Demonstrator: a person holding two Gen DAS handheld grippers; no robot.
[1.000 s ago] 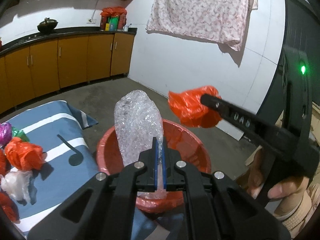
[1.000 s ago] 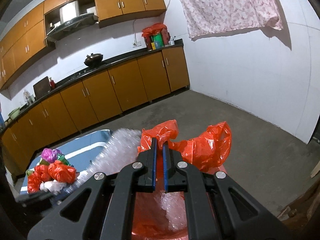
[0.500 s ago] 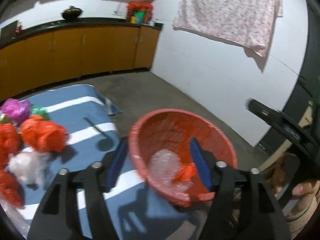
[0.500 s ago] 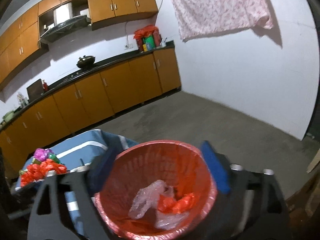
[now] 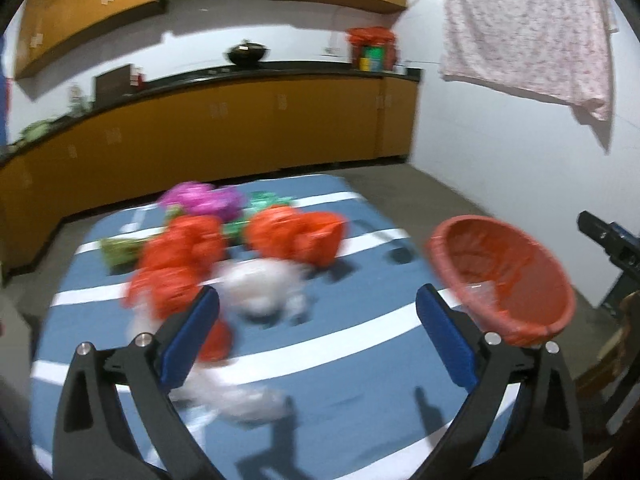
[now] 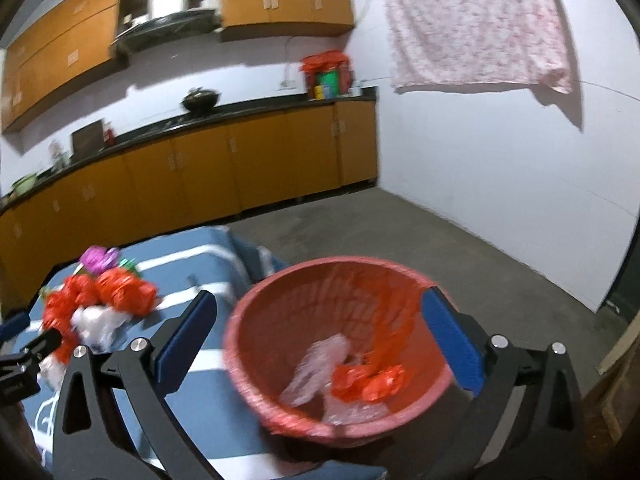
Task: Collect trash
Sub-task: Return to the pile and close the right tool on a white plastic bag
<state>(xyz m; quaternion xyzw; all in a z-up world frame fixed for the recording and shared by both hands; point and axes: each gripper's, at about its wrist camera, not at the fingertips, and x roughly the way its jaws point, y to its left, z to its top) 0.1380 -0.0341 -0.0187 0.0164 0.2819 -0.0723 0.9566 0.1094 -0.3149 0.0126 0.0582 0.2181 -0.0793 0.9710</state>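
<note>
A red basket (image 6: pixel 328 262) stands at the table's right edge, with clear bubble wrap (image 6: pixel 316 364) and a crumpled red bag (image 6: pixel 368 384) lying inside. My right gripper (image 6: pixel 320 296) hangs above it, its jaws opening wide, nothing between its pads. My left gripper (image 5: pixel 316 300) points at the blurred trash pile on the blue striped cloth (image 5: pixel 360 360), its jaws opening and holding nothing. The pile has red bags (image 5: pixel 296 236), a white bag (image 5: pixel 260 284), a purple bag (image 5: pixel 202 200) and clear plastic (image 5: pixel 236 396). The basket (image 5: pixel 520 272) lies to its right.
Orange cabinets (image 5: pixel 240 132) under a dark counter run along the back wall. A floral cloth (image 6: pixel 476 24) hangs on the white wall. Bare concrete floor (image 6: pixel 460 256) lies beyond the table. A finger of the right gripper (image 5: pixel 612 240) shows at the left view's right edge.
Both grippers opened and let the bubble wrap and the red bag fall into the basket. The left gripper then swung left from the basket toward the pile on the cloth.
</note>
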